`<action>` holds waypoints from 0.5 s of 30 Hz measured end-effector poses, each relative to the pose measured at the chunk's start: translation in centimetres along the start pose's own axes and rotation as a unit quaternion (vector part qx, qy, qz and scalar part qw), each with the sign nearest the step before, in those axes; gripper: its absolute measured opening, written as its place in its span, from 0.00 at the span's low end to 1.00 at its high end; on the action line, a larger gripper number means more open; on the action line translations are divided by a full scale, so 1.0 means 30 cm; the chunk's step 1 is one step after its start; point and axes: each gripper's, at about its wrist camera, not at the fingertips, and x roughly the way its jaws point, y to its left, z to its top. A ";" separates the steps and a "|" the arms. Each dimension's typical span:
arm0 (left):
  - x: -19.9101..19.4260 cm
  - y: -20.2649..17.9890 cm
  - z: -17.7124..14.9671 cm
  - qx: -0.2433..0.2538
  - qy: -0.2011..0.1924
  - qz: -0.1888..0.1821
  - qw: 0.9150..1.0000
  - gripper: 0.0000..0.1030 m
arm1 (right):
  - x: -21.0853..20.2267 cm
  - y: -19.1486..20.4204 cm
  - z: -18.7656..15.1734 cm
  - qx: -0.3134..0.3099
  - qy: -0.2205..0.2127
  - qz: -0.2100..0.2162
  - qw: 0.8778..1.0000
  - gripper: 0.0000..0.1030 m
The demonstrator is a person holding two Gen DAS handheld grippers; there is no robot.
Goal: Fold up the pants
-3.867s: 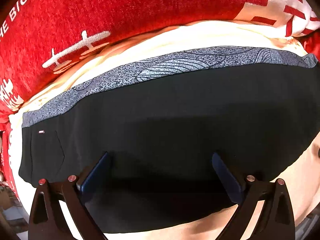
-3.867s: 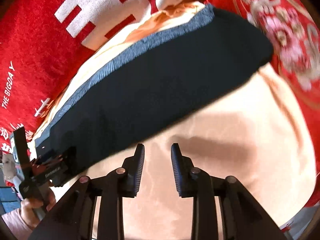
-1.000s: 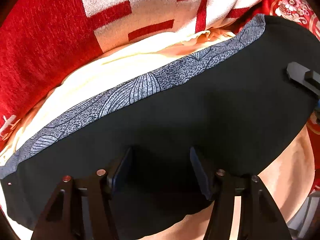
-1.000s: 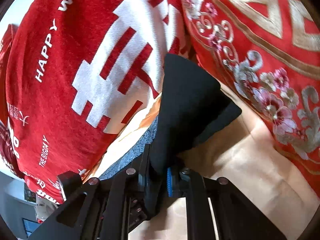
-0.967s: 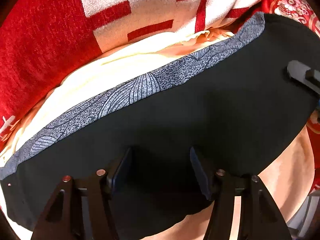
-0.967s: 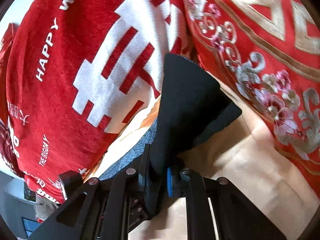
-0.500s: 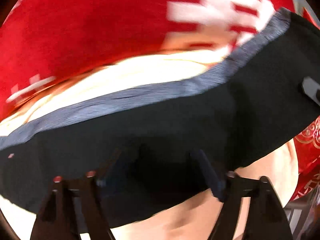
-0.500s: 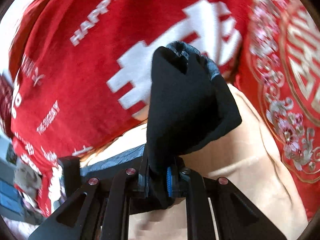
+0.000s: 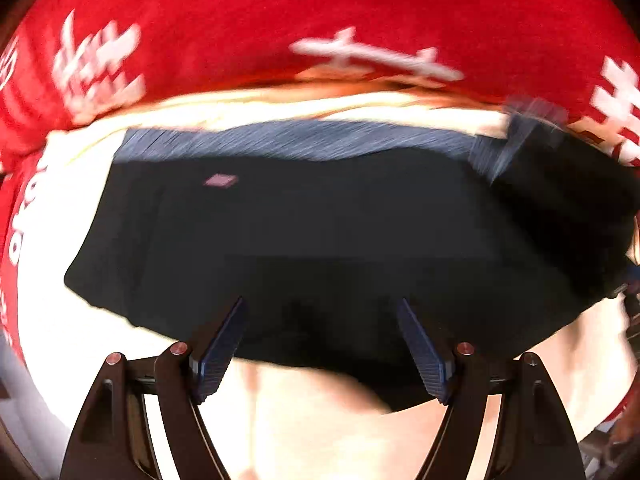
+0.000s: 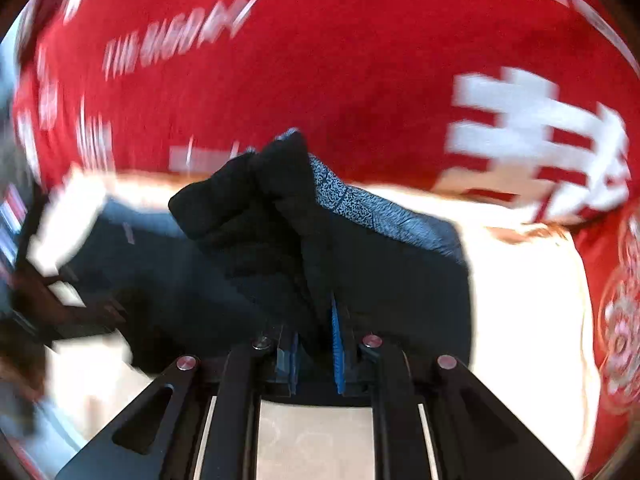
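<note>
The black fabric pants point(image 9: 328, 240) with a grey-blue patterned waistband point(image 9: 296, 140) lie spread flat on a pale cream sheet point(image 9: 320, 432), which looks like the cover of a bed, though that cannot be told for sure. The waistband runs along the far edge of the garment, just short of the red blanket with white lettering point(image 9: 320, 16) that fills the far side of the sheet. A small pinkish label point(image 9: 220, 180) sits on the black cloth near the pants' left end, just below the waistband.

The left claw point(image 9: 320, 340) hangs over the near edge of the pants with its jaws standing wide apart. Its blue ribbed pads point(image 9: 218, 352) have only the flat cloth showing between them and grip nothing. The left view is smeared by motion.

At the right end of the garment, one part of the pants point(image 10: 272, 208) is lifted off the sheet and bunched into a dark peak, with a strip of the speckled waistband point(image 10: 360, 208) draped down its right side. The right claw point(image 10: 314, 344) is narrow and clamped on the lower part of this raised fold, the black fabric pinched between its blue pads point(image 10: 335, 344). In the left view the same lifted end shows as a dark hump at the right edge of the pants. Past the right edge of the sheet lies a red cover with pale floral embroidery point(image 10: 620, 320).
</note>
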 end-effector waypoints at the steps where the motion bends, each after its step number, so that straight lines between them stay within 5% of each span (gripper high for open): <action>1: 0.005 0.035 -0.014 -0.006 0.005 0.002 1.000 0.76 | 0.044 0.058 -0.021 -0.030 0.015 -0.017 0.999 0.20; 5: 0.002 0.126 -0.045 -0.018 0.010 -0.003 1.000 0.76 | 0.150 0.261 -0.124 -0.182 0.061 -0.138 0.972 0.27; 7: -0.008 0.148 -0.052 -0.015 0.008 -0.009 1.000 0.76 | 0.096 0.303 -0.154 -0.210 0.048 -0.151 0.965 0.38; 10: -0.031 0.146 -0.042 -0.011 0.002 -0.033 0.999 0.76 | -0.019 0.266 -0.145 -0.132 0.053 -0.042 0.989 0.42; 12: -0.057 0.081 -0.018 -0.005 -0.004 -0.058 0.998 0.76 | -0.064 0.167 -0.118 -0.002 0.060 0.054 0.997 0.42; 13: -0.049 0.023 0.003 0.000 -0.005 -0.067 0.998 0.76 | -0.065 0.104 -0.114 0.072 0.065 0.095 0.991 0.42; 15: -0.044 -0.027 0.011 0.012 -0.005 -0.081 0.997 0.76 | -0.025 -0.046 -0.131 0.237 0.074 0.177 0.953 0.42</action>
